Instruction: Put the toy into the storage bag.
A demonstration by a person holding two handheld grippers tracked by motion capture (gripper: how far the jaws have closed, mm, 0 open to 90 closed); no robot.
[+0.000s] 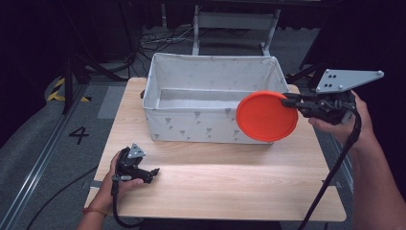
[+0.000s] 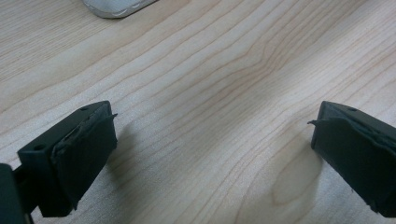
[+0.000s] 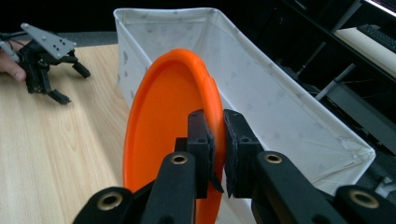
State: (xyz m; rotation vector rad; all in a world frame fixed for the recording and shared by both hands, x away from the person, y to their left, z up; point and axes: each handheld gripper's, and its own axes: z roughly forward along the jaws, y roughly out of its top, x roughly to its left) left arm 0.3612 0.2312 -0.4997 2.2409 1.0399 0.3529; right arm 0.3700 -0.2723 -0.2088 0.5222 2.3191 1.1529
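The wooden desk [image 1: 225,187] is carrying a white fabric bin [image 1: 210,117]. The right claw [image 3: 215,154] is gripping an orange plate [image 1: 266,116] by its rim, upright, near the bin's right front corner. The left claw [image 1: 152,173] is resting on the desk, jaws wide apart.

I see the bin [image 1: 191,122] on the far half of the table [image 1: 230,187], near half bare. Disc [image 1: 266,116] hangs on edge at the bin's front right corner, clamped at its rim by the right gripper [image 1: 291,102]. Left gripper [image 1: 154,173] sits low at the near left, well apart from the bin, jaws spread
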